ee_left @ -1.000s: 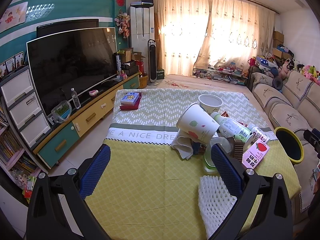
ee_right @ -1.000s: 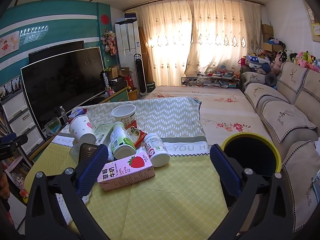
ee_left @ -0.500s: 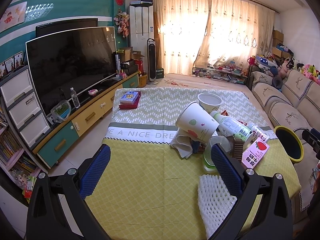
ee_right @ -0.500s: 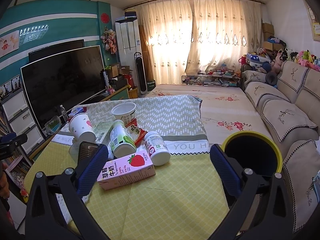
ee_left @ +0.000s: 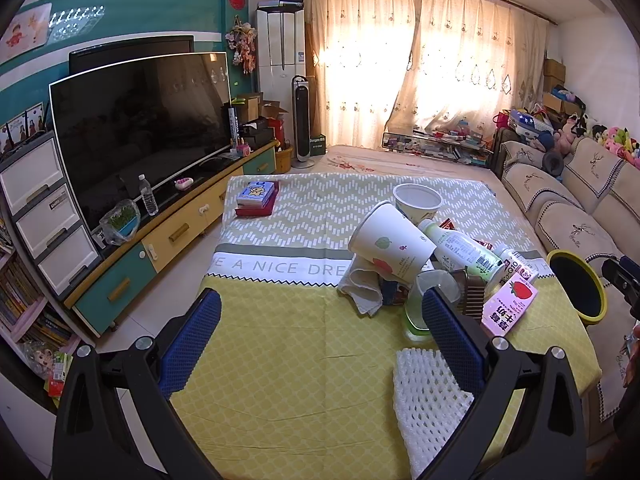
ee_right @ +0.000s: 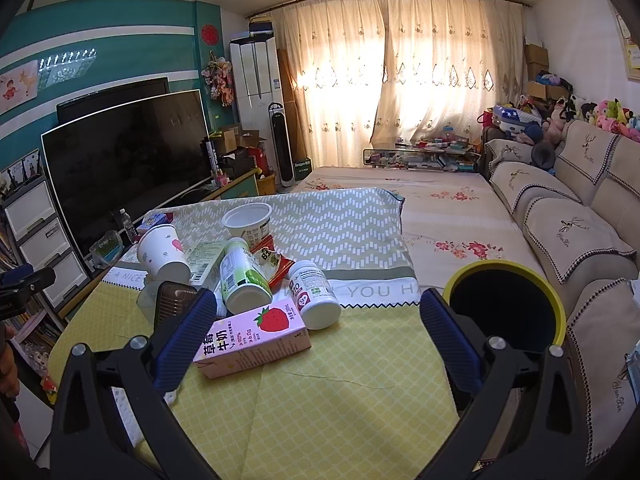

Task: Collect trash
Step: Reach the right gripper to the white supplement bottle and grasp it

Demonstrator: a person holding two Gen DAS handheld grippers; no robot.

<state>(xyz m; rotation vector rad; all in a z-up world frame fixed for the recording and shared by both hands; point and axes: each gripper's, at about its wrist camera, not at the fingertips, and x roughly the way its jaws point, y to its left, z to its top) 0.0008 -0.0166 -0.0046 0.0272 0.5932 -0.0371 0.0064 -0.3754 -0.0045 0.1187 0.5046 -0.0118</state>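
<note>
Trash pile: heaped on the counter (ee_right: 360, 420) toward its left half, nothing of it yet in the bin, so by my reading the task is at its start.
Left gripper (ee_left: 320, 332): fingers spread wide and empty, held above the yellow cloth short of the pile.
Paper cup (ee_right: 162, 254): leftmost, tipped on the heap, printed with small fruit.
Green-label bottle (ee_right: 242, 280): lying on its side, label text too small to read.
Strawberry milk carton (ee_right: 254, 342): nearest piece, flat on the cloth, Chinese characters reading strawberry milk.
White pill bottle (ee_right: 314, 294): on its side just beside the carton.
Cloth lettering: "A NICE DRE" in the left view, "YOU HA" in the right.
Right gripper (ee_right: 316, 326): fingers wide apart, holding nothing.
Yellow-rimmed bin (ee_right: 506, 300): off the counter's right edge, looks empty.
</note>
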